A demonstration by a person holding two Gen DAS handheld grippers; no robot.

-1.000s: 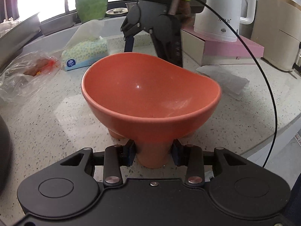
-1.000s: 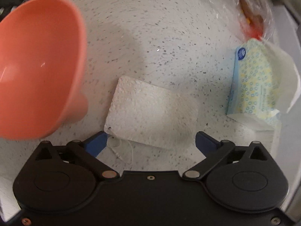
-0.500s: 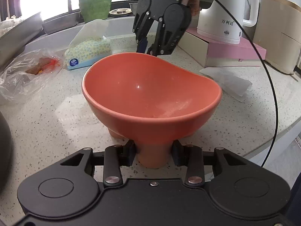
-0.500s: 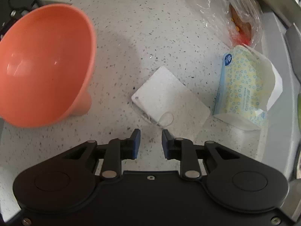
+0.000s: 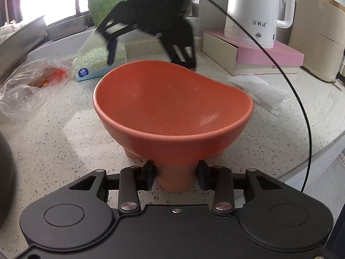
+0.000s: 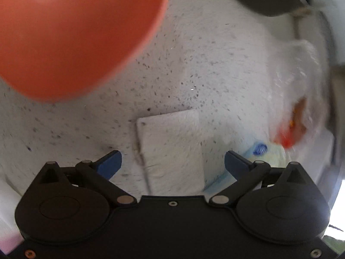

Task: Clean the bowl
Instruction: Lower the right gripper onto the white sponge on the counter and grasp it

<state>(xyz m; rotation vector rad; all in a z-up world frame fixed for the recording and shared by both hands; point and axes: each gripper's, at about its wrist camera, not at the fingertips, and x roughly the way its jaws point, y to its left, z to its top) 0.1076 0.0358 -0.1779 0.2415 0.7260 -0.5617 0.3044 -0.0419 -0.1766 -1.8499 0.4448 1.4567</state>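
Left wrist view first: the left gripper (image 5: 175, 176) is clamped on the pedestal foot of the orange bowl (image 5: 172, 105), one blue pad on each side of the stem, and the bowl stands upright on the speckled countertop (image 5: 64, 142) just ahead of the camera. A pale smear shows on the inner wall toward the right, which I take to be what needs wiping. Beyond the far rim the right gripper (image 5: 148, 49) is motion-blurred, its fingers spread wide and pointing down near the tissue pack (image 5: 97, 64). A crumpled paper towel (image 5: 258, 92) lies to the bowl's right, and a clear plastic bag (image 5: 28, 86) with reddish scraps sits at the left. Legible writing: the white electric kettle (image 5: 256, 8) on a pink box (image 5: 258, 56) carries the characters 万利达; the tissue pack has a blue emblem with lettering too small to make out. Right wrist view: the fingers stand well apart, empty, straddling a flat white tissue sheet (image 6: 172, 146) that lies on the counter between them, with the bowl's rim large and blurred at upper left. The step looks like picking up that sheet, so the sensible way is to come straight down, press the tips onto the counter at the near edge and pinch a fold of the thin paper, while the other hand keeps the foot steady. The blur hides any print here beyond a blue mark on the pack.
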